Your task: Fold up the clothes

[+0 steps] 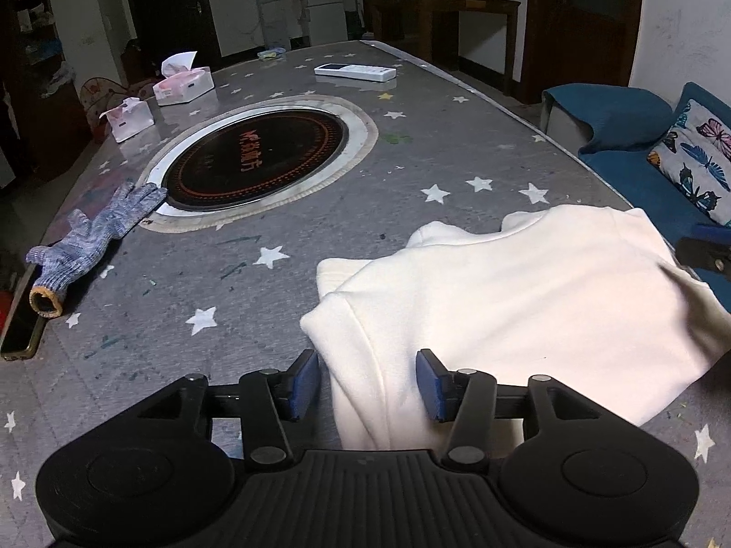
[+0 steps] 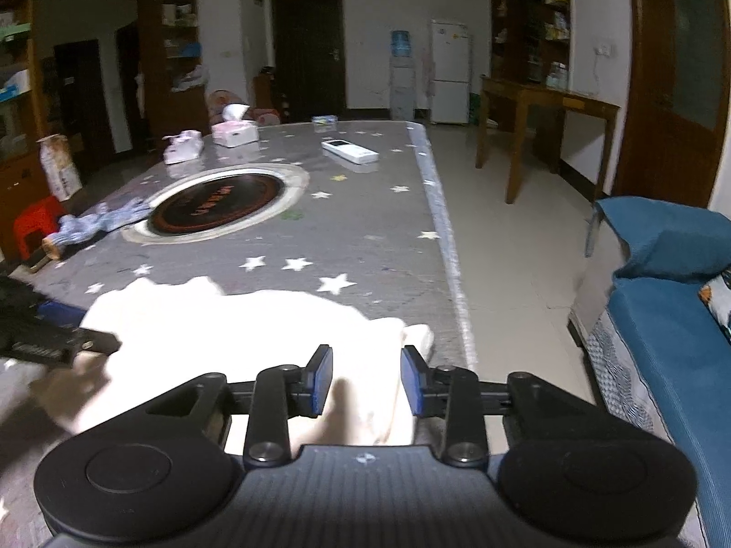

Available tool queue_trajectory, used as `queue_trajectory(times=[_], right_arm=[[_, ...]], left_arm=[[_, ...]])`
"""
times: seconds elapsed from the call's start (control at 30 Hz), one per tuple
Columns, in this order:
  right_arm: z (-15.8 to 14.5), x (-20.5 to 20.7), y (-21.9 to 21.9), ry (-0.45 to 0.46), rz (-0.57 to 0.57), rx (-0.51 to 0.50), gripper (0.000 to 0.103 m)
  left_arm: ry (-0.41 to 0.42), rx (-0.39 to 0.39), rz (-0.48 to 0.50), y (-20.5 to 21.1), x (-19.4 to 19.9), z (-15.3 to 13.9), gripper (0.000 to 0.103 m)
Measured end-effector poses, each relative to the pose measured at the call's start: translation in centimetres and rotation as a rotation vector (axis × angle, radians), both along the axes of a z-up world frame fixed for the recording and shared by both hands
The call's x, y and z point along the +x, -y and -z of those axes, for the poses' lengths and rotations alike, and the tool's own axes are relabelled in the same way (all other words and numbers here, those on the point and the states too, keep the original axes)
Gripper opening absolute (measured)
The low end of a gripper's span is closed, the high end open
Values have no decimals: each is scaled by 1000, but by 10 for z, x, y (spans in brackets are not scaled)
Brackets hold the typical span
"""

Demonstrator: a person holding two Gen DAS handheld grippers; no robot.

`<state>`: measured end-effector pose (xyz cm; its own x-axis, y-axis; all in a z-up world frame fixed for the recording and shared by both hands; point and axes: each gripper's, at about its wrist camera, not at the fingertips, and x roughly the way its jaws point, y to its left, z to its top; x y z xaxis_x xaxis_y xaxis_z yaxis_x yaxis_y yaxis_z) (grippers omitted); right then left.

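Observation:
A white garment [image 1: 525, 297] lies on the grey star-patterned table [image 1: 320, 228], partly folded, at the near right corner. My left gripper [image 1: 368, 383] is open, its blue pads on either side of the garment's near left edge. In the right wrist view the garment [image 2: 246, 324] lies at the table's near edge. My right gripper [image 2: 365, 381] is open, its pads astride the garment's near right corner. The left gripper also shows at the left edge of the right wrist view [image 2: 55, 342]. The right gripper shows at the right edge of the left wrist view [image 1: 703, 251].
A round black induction cooktop [image 1: 256, 164] is set in the table's middle. A grey knit glove [image 1: 91, 237] and a phone [image 1: 18, 324] lie at the left. Two tissue packs [image 1: 182, 84] and a white remote [image 1: 355, 72] lie farther back. A blue sofa [image 2: 662, 319] stands at the right.

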<state>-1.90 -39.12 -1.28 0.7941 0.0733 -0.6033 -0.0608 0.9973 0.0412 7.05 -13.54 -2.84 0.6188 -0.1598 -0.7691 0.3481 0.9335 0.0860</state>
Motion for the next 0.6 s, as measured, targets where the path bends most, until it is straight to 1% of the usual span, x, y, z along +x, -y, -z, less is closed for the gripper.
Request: queue_trajectory(times=[0.07, 0.13, 0.33, 0.4, 0.53, 0.6], right_arm=[[-2, -6, -5, 1, -28, 6, 36], [0, -12, -9, -5, -54, 19, 38], [18, -27, -17, -48, -101, -9, 40], [22, -30, -16, -54, -106, -18, 40], [18, -34, -16, -55, -117, -35, 40], [14, -36, -19, -43, -125, -55, 40]], left_arm=[[4, 7, -5, -1, -1, 0, 55], [5, 10, -10, -3, -1, 0, 57], [12, 18, -22, -10, -3, -1, 63], [17, 20, -27, -13, -3, -1, 68], [25, 20, -46, -22, -3, -4, 69], [35, 25, -61, -25, -4, -7, 68]])
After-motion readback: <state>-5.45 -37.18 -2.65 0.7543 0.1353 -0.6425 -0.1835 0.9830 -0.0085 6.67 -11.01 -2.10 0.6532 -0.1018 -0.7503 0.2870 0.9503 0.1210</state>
